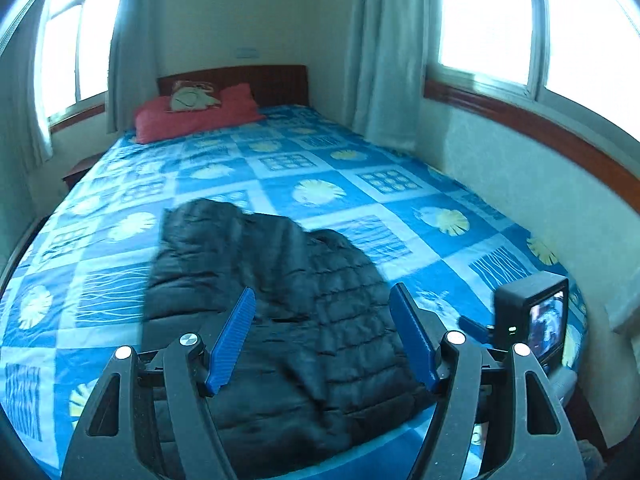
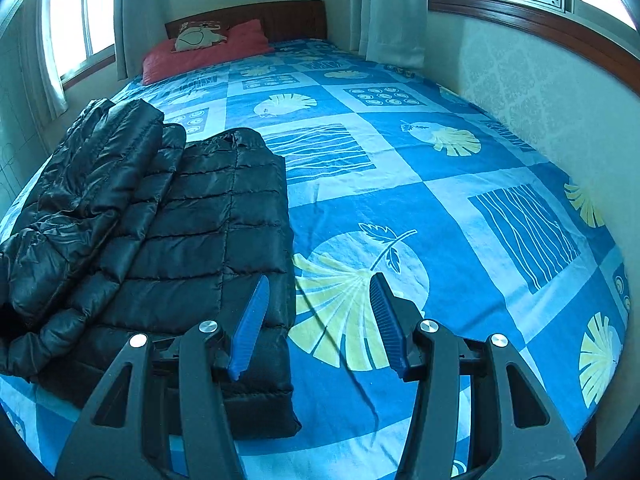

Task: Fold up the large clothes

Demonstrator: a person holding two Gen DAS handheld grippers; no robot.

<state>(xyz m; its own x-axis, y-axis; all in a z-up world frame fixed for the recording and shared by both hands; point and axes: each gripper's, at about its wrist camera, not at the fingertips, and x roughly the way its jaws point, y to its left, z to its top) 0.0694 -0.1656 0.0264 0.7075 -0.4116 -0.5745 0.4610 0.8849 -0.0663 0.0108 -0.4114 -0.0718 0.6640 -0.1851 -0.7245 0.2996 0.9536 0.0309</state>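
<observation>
A black quilted puffer jacket (image 1: 276, 304) lies folded on the near end of the bed with the blue patterned sheet (image 1: 320, 184). My left gripper (image 1: 322, 300) is open and empty, held above the jacket. In the right wrist view the jacket (image 2: 168, 240) lies at the left, one part folded over the body. My right gripper (image 2: 318, 290) is open and empty, just above the jacket's right edge and the sheet (image 2: 440, 200). The right gripper's camera body (image 1: 532, 316) shows in the left wrist view at the right.
A red pillow (image 1: 196, 116) with a small cushion (image 1: 192, 96) lies at the wooden headboard (image 1: 264, 80). A wall with windows (image 1: 520, 184) runs along the bed's right side. Curtains (image 1: 384, 52) hang at the corners. A nightstand (image 1: 80, 168) stands at the far left.
</observation>
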